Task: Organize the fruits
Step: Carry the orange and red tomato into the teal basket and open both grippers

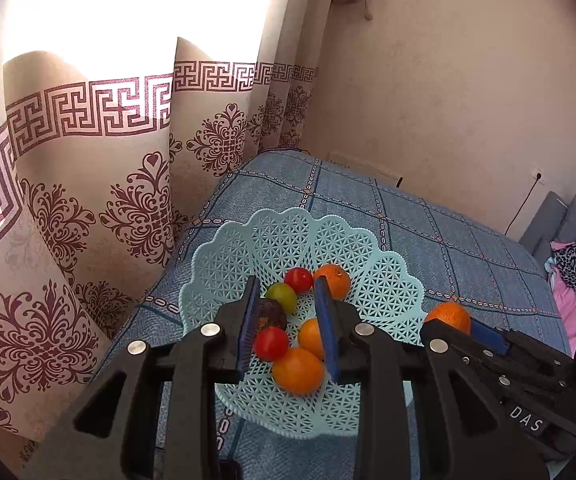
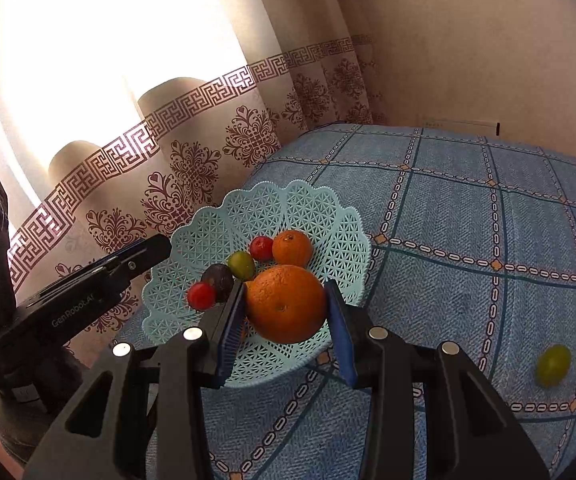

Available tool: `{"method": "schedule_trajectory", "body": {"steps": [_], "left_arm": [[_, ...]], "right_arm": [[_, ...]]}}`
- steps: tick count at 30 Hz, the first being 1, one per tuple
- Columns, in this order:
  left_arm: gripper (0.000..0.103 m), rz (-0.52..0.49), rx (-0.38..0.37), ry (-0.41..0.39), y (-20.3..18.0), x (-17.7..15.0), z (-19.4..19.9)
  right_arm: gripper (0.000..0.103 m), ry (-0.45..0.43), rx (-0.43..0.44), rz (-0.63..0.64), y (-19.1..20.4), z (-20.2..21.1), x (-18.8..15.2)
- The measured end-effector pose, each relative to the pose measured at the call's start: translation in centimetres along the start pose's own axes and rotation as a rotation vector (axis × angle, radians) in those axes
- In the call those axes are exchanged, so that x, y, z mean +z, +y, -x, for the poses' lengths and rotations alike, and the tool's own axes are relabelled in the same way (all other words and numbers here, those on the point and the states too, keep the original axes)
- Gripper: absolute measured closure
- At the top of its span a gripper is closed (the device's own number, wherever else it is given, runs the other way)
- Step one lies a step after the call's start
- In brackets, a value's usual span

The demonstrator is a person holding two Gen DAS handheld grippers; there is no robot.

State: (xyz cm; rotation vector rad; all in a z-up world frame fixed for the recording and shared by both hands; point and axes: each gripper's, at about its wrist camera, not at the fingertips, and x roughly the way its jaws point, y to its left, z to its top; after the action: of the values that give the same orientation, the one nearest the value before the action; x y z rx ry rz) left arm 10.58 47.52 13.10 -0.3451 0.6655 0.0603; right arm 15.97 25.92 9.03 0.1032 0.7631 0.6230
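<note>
A pale blue lattice basket (image 1: 224, 248) stands on the blue checked tablecloth (image 2: 467, 220) near the curtain. Inside lie three oranges, the nearest one (image 1: 297, 370), two red fruits, one (image 1: 270, 343), a green fruit (image 1: 282, 297) and a dark fruit (image 1: 270, 314). My left gripper (image 1: 286, 284) hovers open over the basket's contents, holding nothing. My right gripper (image 2: 286, 286) is shut on a large orange (image 2: 286, 304), at the basket's right rim. That held orange (image 1: 447, 316) also shows in the left wrist view. One green fruit (image 2: 553, 365) lies alone on the cloth, far right.
A patterned curtain (image 1: 88, 200) hangs close behind the table's left edge. A plain wall (image 1: 447, 100) closes the back. Grey cushions and pink cloth (image 1: 567, 260) sit beyond the table's right end. Open tablecloth stretches right of the basket.
</note>
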Motion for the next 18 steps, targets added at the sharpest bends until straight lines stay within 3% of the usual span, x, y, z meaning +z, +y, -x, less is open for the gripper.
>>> {"method": "schedule_trajectory", "body": {"steps": [3,11,18], "left_arm": [[0.067,0.009,0.001,-0.004,0.2,0.0,0.1],[0.028,0.035,0.01,-0.036,0.5,0.3,1.0],[0.017,0.039,0.007,-0.045,0.4,0.4,1.3]], "right_arm": [[0.063,0.007,0.001,0.008,0.3,-0.4,0.0],[0.06,-0.005,0.012,0.0,0.6,0.0,0.0],[0.06,-0.019,0.005,-0.011,0.3,0.8,-0.3]]}}
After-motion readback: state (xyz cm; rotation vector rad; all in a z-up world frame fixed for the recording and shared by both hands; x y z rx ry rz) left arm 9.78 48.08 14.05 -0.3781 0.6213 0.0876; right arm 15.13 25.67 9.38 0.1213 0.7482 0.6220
